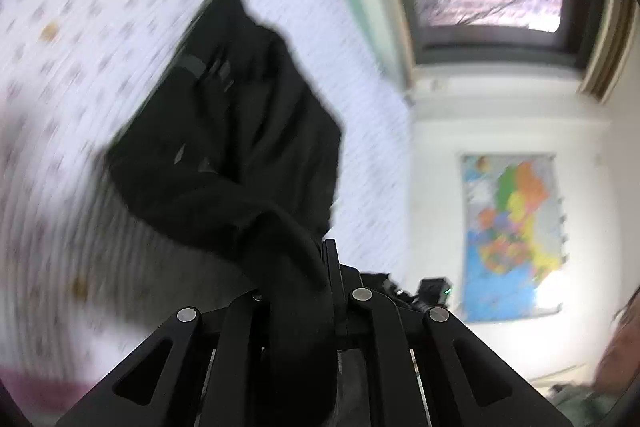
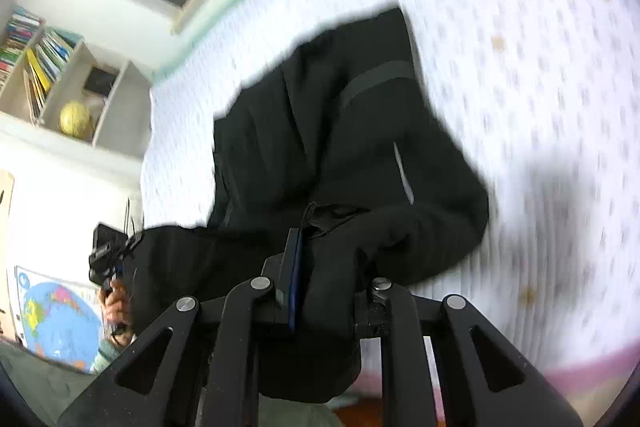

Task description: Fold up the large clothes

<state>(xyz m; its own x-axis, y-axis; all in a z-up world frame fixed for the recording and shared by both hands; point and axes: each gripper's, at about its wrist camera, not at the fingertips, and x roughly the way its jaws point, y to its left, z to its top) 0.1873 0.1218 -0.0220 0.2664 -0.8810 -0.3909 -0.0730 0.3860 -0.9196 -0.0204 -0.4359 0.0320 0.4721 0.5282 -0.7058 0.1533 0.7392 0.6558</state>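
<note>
Clearly both tongs have hold of the garment [image 1: 240,131], a big black piece with a grey band across it, part lifted and part draped on the bed [image 1: 100,7] with its pale dotted sheet. The left gripper [image 1: 316,267] is clamped tight on a rolled bunch of black cloth that runs down between its fingers. The right gripper [image 2: 320,259] is likewise closed on a thick fold, with cloth spilling past its right side toward 3 o'clock. From the left wrist view the bulk of the cloth rises toward 11 o'clock; from the right wrist view it stretches toward 12 and 1 o'clock.

My guess is that this is the lift of one edge, ready to carry it over. To do it well, I'd keep the two hands level with each other so the held edge stays straight, and pull them gently apart to take out the sag between them. Both pictures are smeared, so slowing down would help the far part settle flat. Each grip holds a wad, not a clean edge; that could leave a lumpy crease when laid down. A map [image 1: 512,235] hangs at 3 o'clock.
</note>
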